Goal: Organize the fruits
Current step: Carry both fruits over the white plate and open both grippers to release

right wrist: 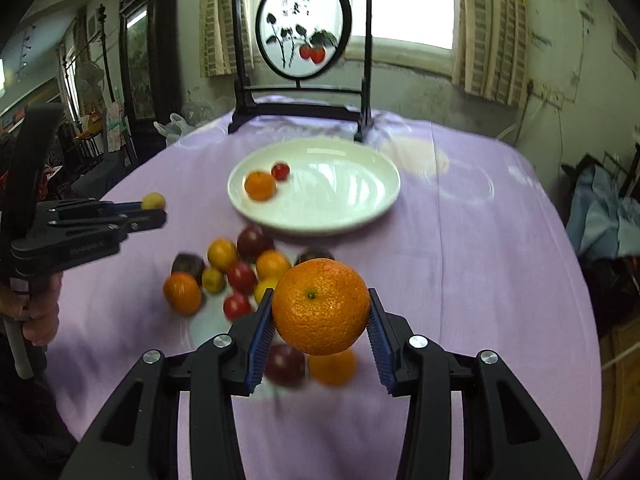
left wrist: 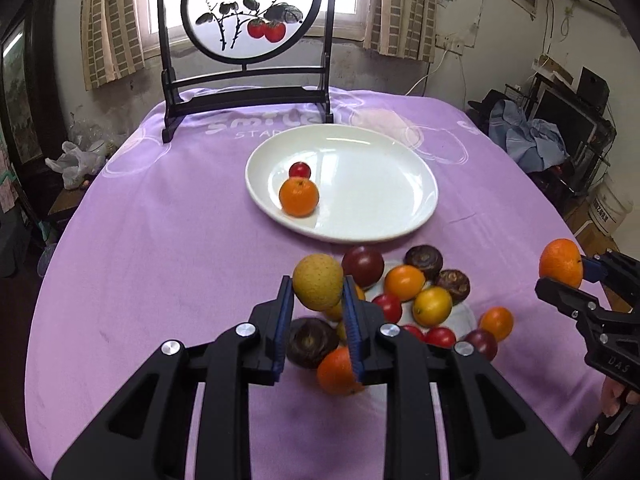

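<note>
My left gripper [left wrist: 317, 292] is shut on a small yellow pear [left wrist: 318, 286] and holds it above a pile of loose fruit [left wrist: 416, 300] on the purple cloth. My right gripper [right wrist: 320, 312] is shut on an orange mandarin [right wrist: 321, 306], also above the pile [right wrist: 240, 276]. It shows at the right edge of the left wrist view [left wrist: 560, 264]. A white plate [left wrist: 384, 200] beyond the pile holds one mandarin [left wrist: 299, 197] and one red cherry tomato [left wrist: 300, 169]. The plate [right wrist: 344, 196] shows in the right wrist view too.
A black framed round painting on a stand [left wrist: 248, 40] rises at the table's far edge behind the plate. The purple tablecloth [left wrist: 160, 240] covers the round table. Clutter and furniture stand to the right of the table [left wrist: 560, 132].
</note>
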A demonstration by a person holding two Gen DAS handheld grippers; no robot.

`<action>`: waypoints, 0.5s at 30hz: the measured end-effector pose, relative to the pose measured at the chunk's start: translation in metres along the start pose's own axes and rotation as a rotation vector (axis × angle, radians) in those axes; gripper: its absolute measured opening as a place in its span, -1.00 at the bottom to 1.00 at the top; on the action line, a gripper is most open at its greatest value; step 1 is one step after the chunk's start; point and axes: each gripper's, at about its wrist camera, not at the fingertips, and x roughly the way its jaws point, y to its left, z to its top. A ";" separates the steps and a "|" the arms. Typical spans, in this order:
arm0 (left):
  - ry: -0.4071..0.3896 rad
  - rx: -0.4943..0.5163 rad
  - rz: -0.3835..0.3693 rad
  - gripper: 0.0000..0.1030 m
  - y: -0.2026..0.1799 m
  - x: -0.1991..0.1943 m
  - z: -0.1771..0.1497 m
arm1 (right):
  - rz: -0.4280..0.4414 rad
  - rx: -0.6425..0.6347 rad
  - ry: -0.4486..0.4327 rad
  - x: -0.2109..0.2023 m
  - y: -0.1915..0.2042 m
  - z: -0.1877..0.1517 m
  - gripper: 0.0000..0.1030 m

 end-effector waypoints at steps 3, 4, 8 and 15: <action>-0.001 -0.001 0.005 -0.54 -0.005 0.021 0.023 | 0.001 -0.032 -0.030 0.014 0.004 0.025 -0.14; 0.007 -0.005 0.010 -0.54 -0.006 0.030 0.030 | 0.005 -0.038 -0.028 0.021 0.005 0.032 -0.14; 0.053 -0.024 0.008 -0.54 -0.008 0.071 0.053 | 0.007 -0.043 0.020 0.060 0.005 0.056 -0.13; 0.123 -0.035 -0.019 -0.54 -0.018 0.126 0.078 | -0.015 -0.020 0.123 0.126 -0.007 0.075 -0.13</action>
